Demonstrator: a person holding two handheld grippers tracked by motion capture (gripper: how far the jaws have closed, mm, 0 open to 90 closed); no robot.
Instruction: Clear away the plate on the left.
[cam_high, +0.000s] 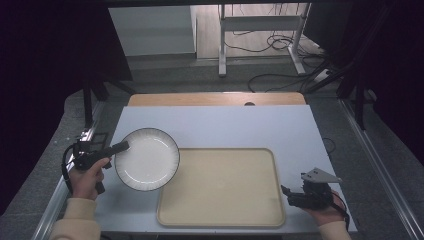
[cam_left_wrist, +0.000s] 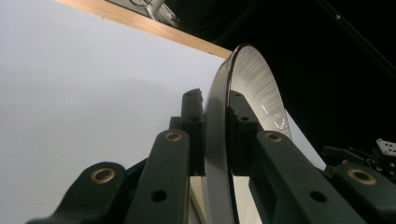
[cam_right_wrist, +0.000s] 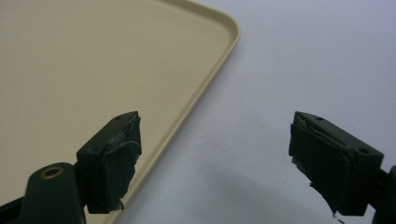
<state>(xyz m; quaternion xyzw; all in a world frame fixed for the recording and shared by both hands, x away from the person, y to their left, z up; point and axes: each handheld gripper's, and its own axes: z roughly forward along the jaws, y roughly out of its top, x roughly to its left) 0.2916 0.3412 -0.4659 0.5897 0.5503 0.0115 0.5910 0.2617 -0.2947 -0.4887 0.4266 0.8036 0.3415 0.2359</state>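
High view: white plate (cam_high: 147, 159) with a dark rim sits at about 9 o'clock of the desk (cam_high: 215, 125), its right edge overlapping the top-left corner of the beige tray (cam_high: 222, 187). Whether the plate rests flat or is lifted a little cannot be told from above.

Left gripper (cam_high: 122, 146) comes in from 8 o'clock, held in the person's left hand (cam_high: 86, 179). Its jaws are clenched on the plate's rim at the plate's 10 o'clock edge. Left gripper view confirms this: the plate (cam_left_wrist: 247, 84) stands edge-on between the two black jaws, one pad pressed on each face, no gap visible. The plate's inner face shows pale and glossy to the right of the rim; the desk (cam_left_wrist: 84, 93) and its wooden far edge (cam_left_wrist: 154, 28) lie behind.

Right gripper (cam_high: 290, 192) is at 4 o'clock of the desk, just off the tray's right edge, in the person's right hand (cam_high: 327, 212), with the grey three-cornered plate on top. Right gripper view: jaws released, standing wide apart with nothing between them. One jaw hangs over the tray's rim (cam_right_wrist: 205, 93), the other over the bare desk (cam_right_wrist: 289, 70). Worn dark padding shows on both jaw pads (cam_right_wrist: 119, 158).

Tray is bare apart from the plate's overlap at its corner.
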